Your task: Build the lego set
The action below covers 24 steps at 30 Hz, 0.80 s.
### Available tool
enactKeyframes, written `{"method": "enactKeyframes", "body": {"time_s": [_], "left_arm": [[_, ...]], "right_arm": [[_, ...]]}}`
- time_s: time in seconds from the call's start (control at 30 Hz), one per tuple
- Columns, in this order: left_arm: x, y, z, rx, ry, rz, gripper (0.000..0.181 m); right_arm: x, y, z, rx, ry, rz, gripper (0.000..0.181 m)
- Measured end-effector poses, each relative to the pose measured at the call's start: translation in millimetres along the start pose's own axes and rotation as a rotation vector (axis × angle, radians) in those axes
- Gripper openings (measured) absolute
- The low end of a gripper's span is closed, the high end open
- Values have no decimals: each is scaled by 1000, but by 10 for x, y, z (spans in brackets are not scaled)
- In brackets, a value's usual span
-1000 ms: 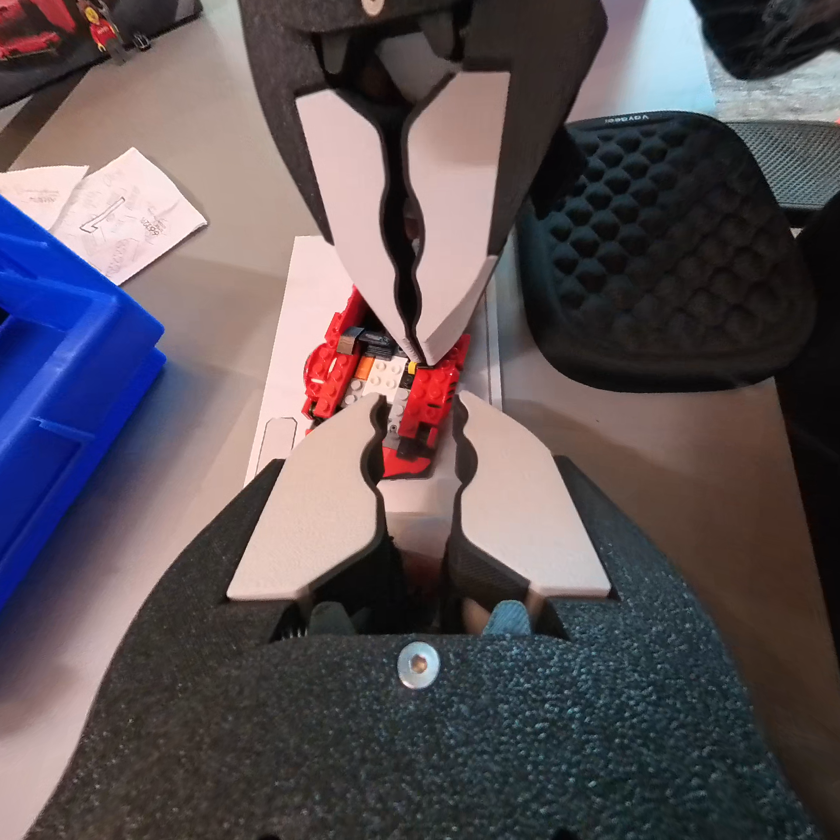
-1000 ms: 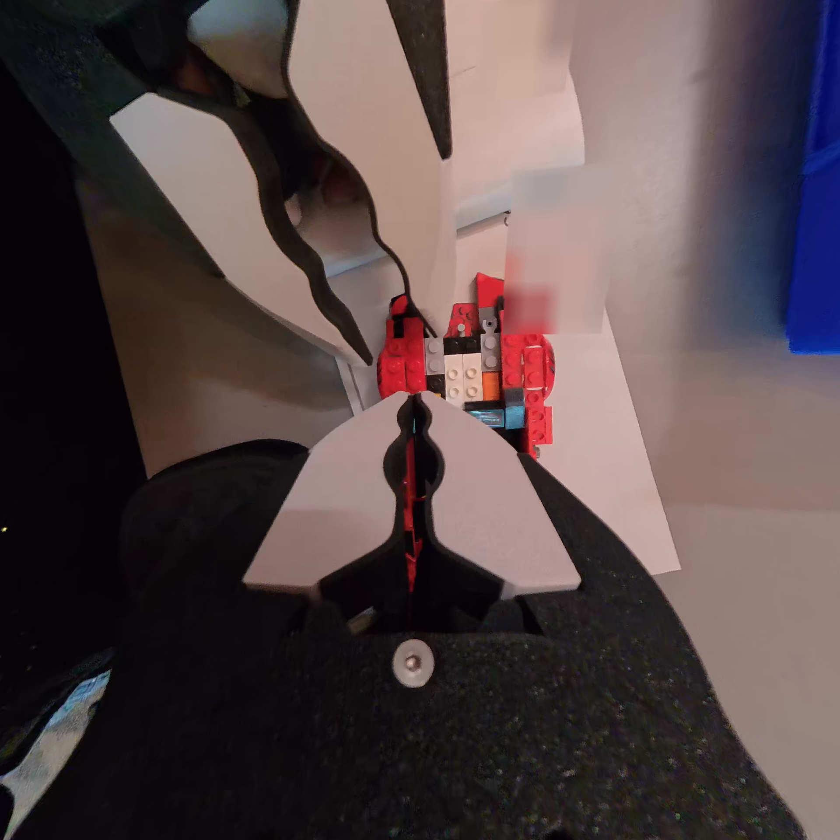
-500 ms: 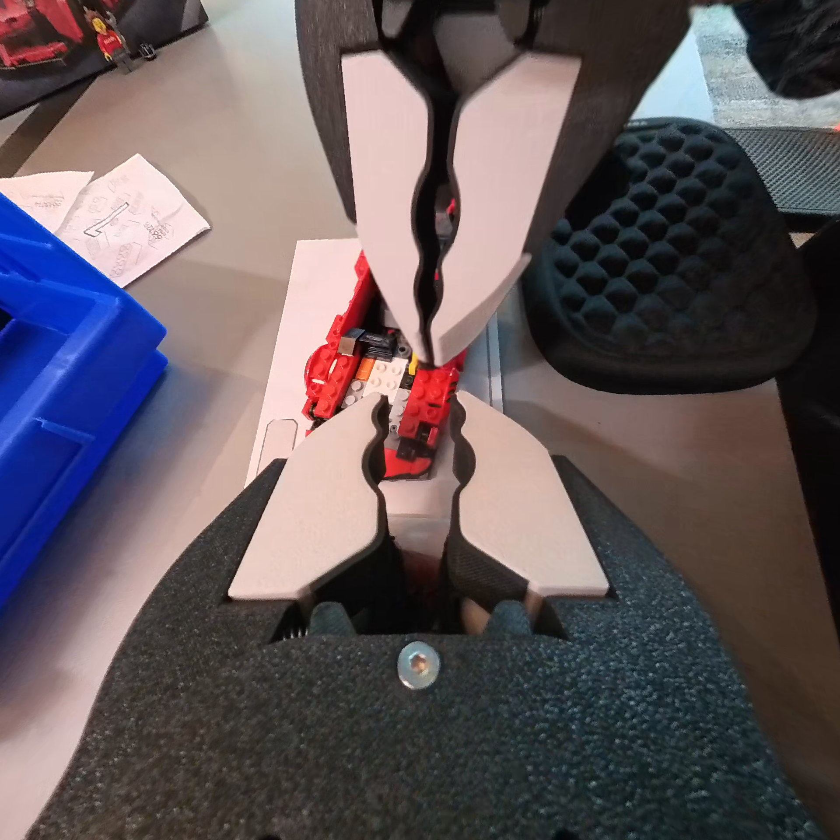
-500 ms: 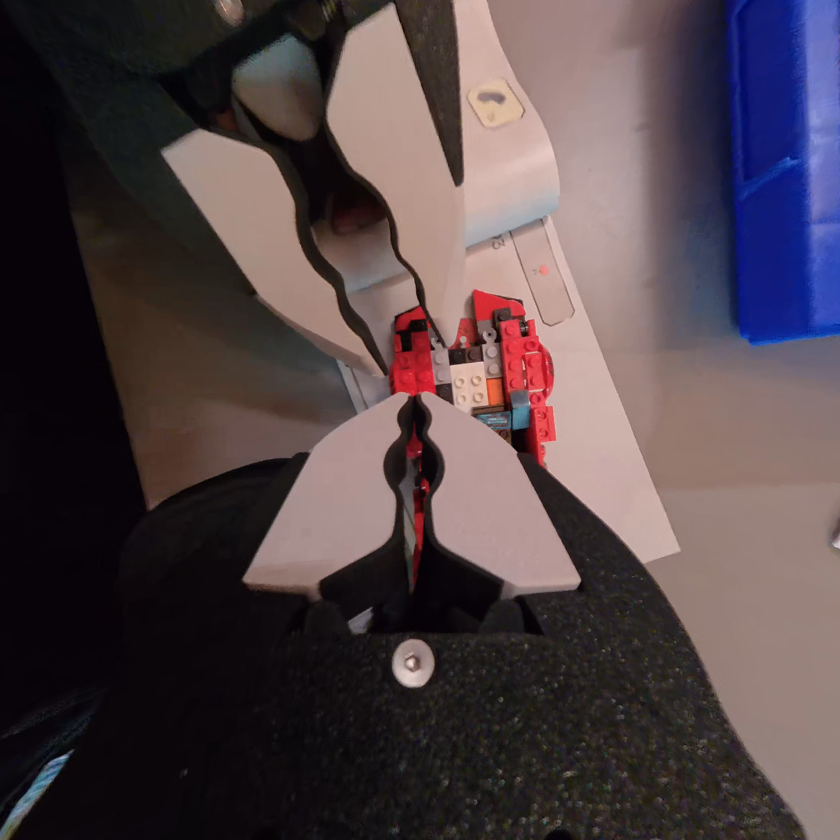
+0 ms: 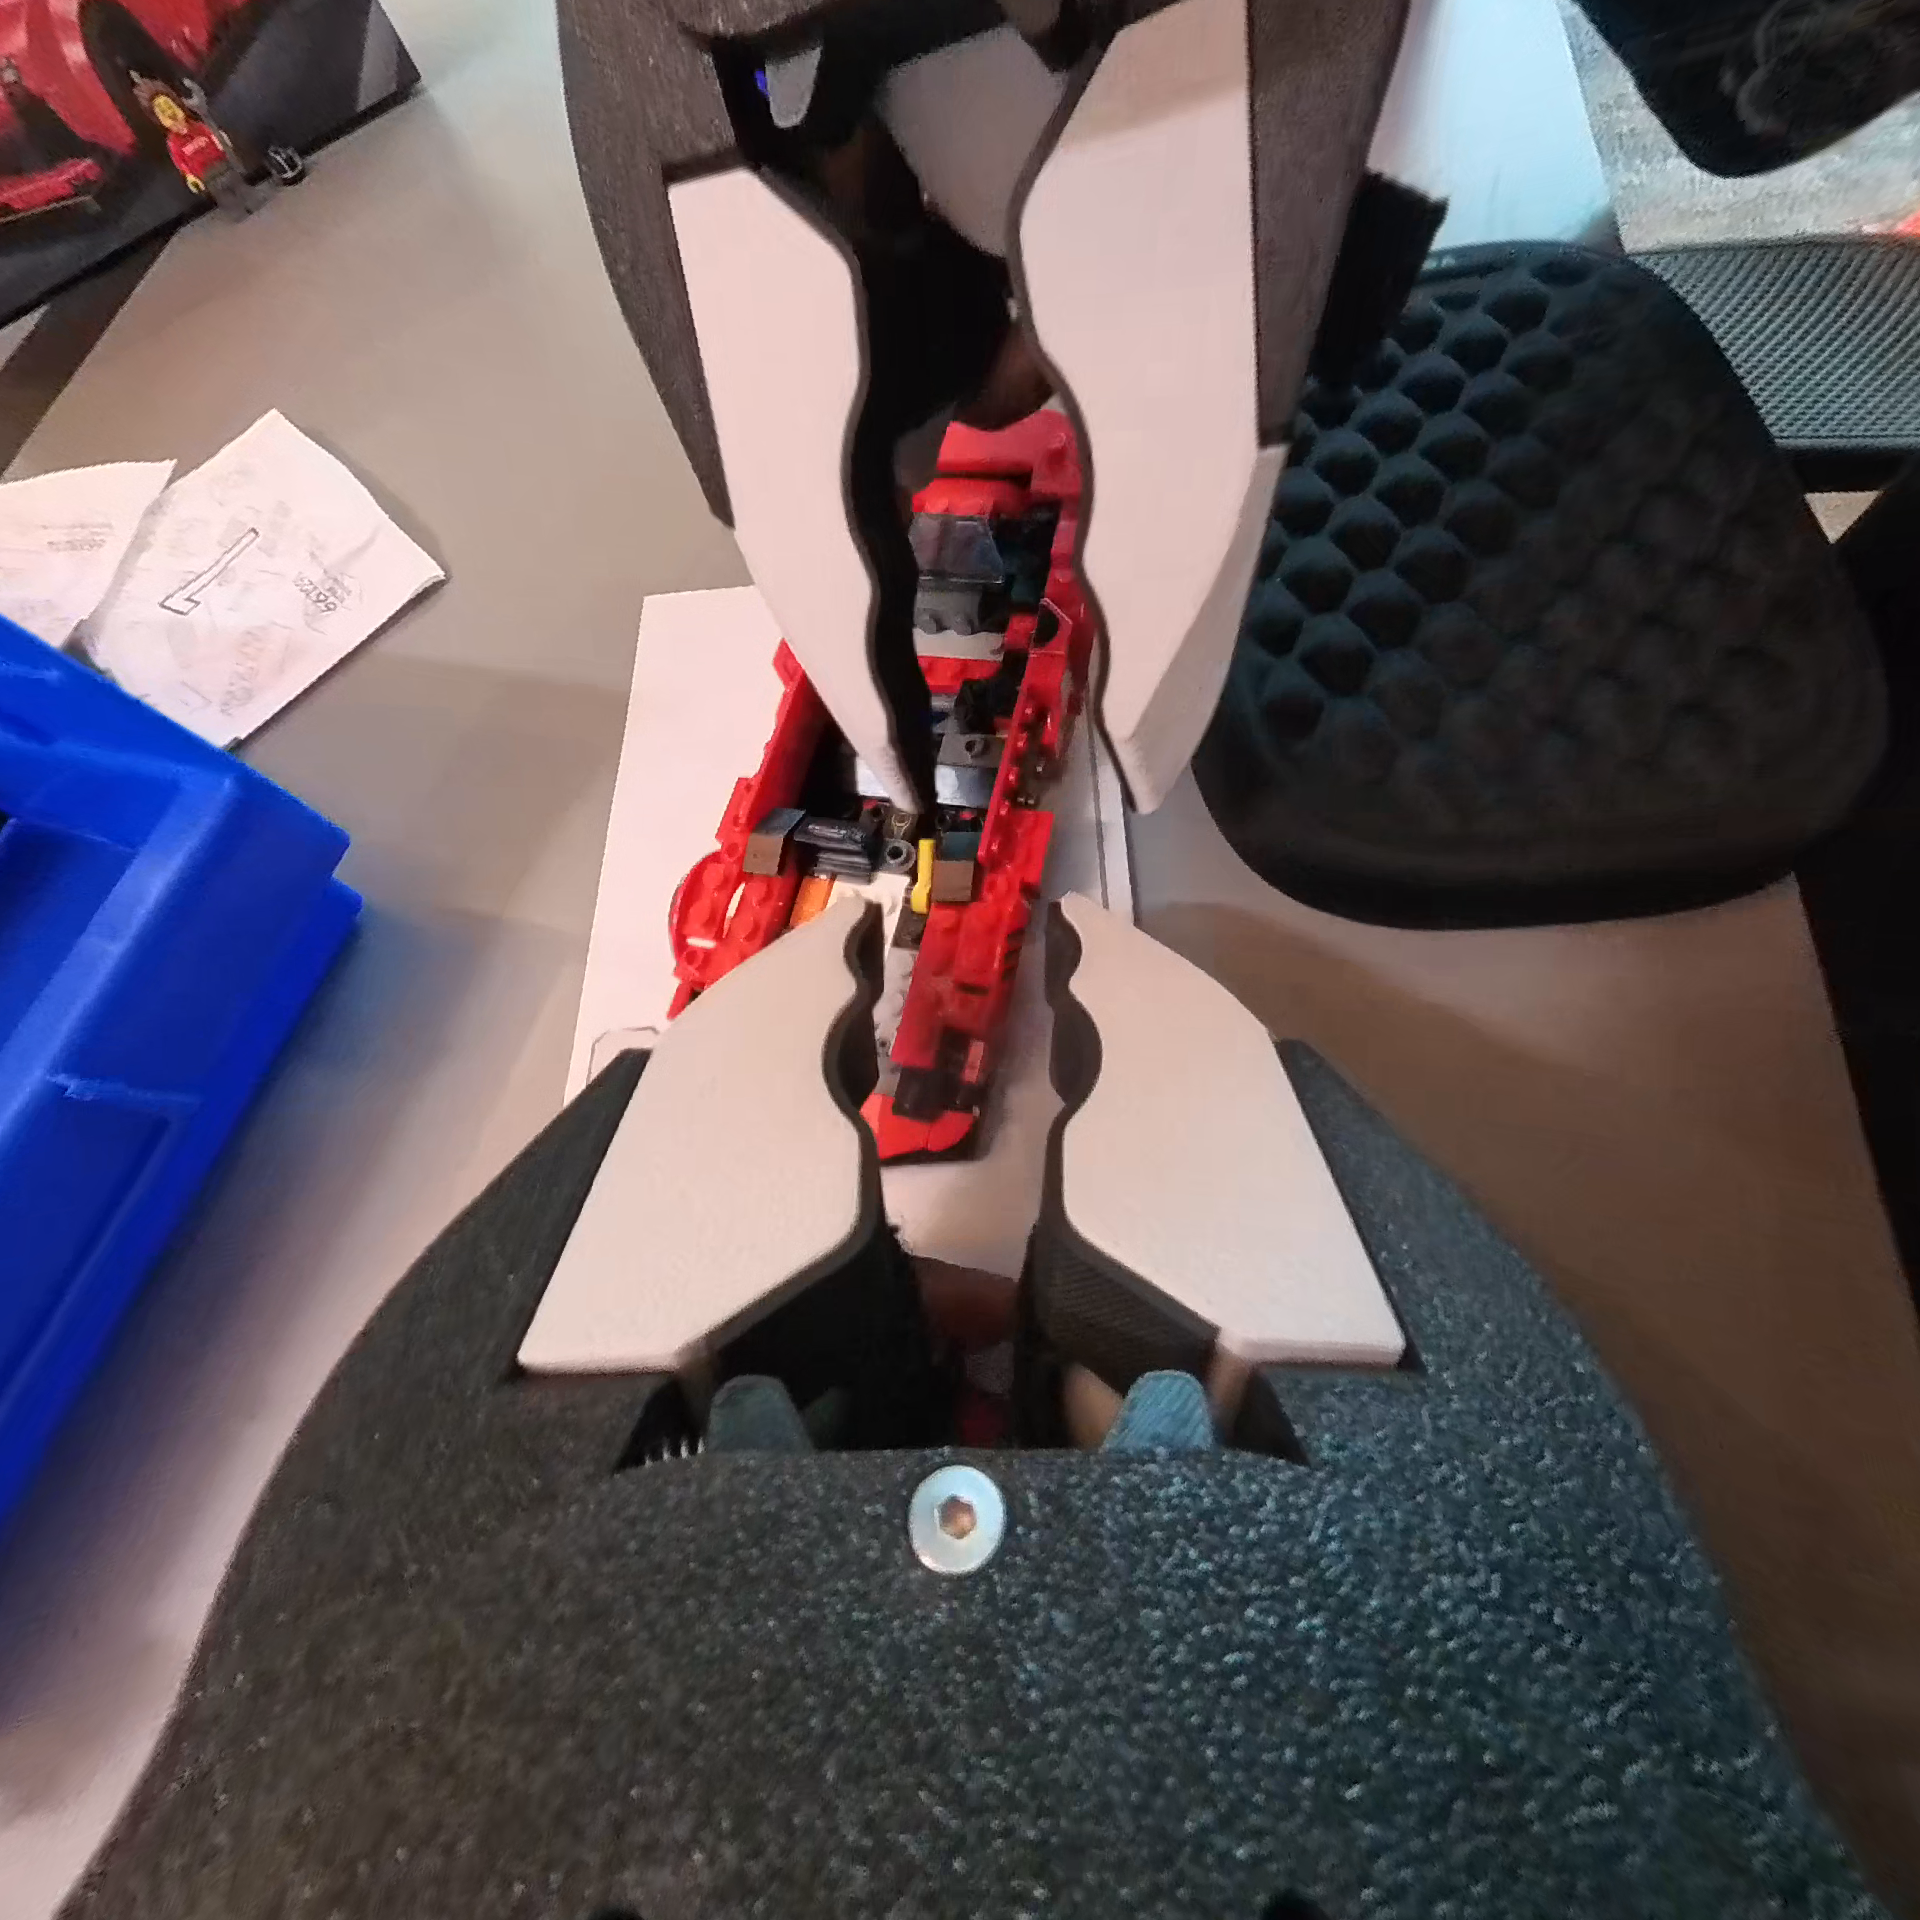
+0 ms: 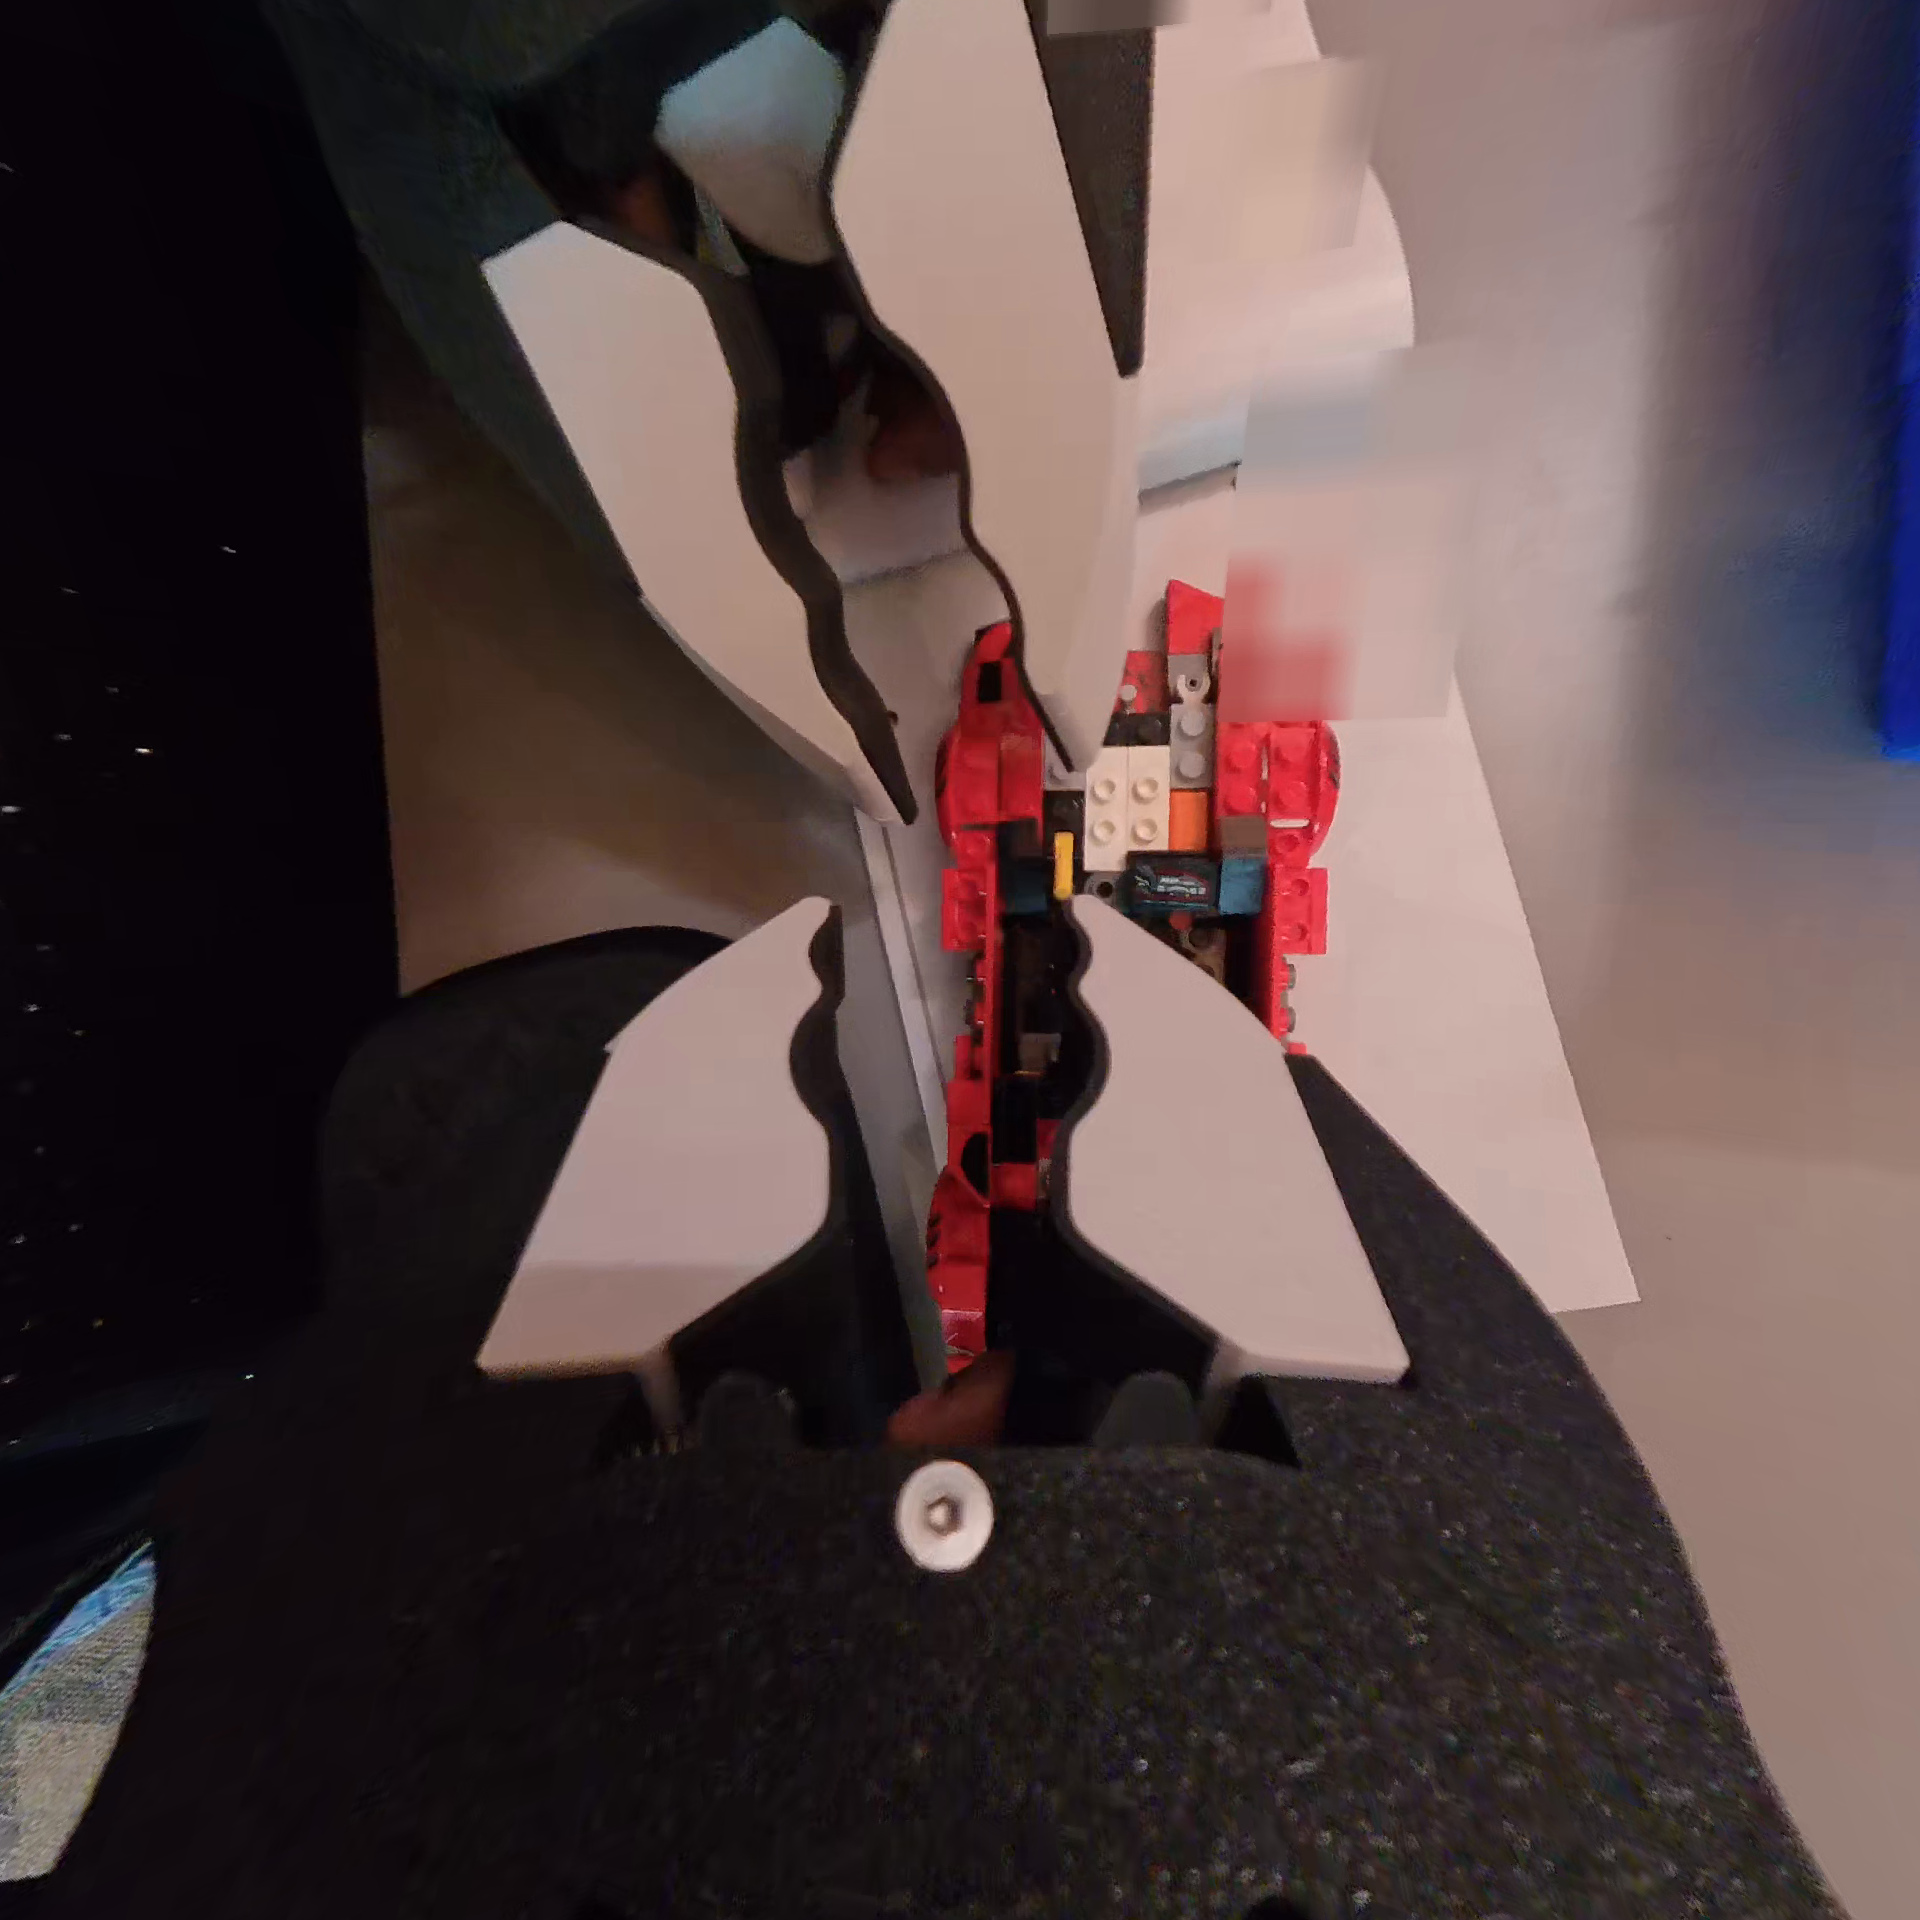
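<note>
The partly built red lego car (image 5: 977, 956) lies on a white sheet (image 5: 665, 727), its inside showing white, orange, yellow and black bricks (image 6: 1122, 810). My left gripper (image 5: 961, 914) is at the car's near end, its jaws closed around one red side wall. It shows in the right wrist view (image 6: 982, 779) at the car's far end. My right gripper (image 6: 951, 904) is open over the car's other end, one finger inside the body and one outside its red side wall. It comes down from the top in the left wrist view (image 5: 1023, 800). It holds nothing.
A blue bin (image 5: 135, 935) stands to the left of the sheet, with folded paper leaflets (image 5: 249, 582) behind it. The set's box (image 5: 104, 104) is at the far left. A black honeycomb cushion (image 5: 1507, 582) lies on the right, close to the car. Less than 4 cm separates the two grippers' tips.
My right gripper was shut with its tips on the car's side; now it has opened and stands astride the side wall. My left gripper has kept its grip and place.
</note>
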<state>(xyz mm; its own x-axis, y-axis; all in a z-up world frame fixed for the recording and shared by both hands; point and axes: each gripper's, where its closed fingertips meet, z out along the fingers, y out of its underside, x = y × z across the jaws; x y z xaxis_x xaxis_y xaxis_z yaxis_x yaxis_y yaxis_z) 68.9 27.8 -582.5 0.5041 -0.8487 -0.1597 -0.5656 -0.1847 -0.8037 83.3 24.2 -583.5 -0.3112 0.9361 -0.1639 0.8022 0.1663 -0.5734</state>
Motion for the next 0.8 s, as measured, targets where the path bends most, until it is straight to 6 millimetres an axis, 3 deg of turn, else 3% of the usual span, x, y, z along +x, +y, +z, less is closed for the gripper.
{"method": "enactKeyframes", "body": {"time_s": [0.03, 0.53, 0.8], "left_arm": [[5, -1, 10, -2, 3, 7, 28], [34, -9, 95, -11, 20, 60, 17], [35, -11, 95, -13, 21, 65, 16]], "right_arm": [[14, 23, 15, -11, 13, -5, 37], [80, 59, 106, -13, 108, -18, 19], [81, 62, 107, -14, 132, -17, 19]]}}
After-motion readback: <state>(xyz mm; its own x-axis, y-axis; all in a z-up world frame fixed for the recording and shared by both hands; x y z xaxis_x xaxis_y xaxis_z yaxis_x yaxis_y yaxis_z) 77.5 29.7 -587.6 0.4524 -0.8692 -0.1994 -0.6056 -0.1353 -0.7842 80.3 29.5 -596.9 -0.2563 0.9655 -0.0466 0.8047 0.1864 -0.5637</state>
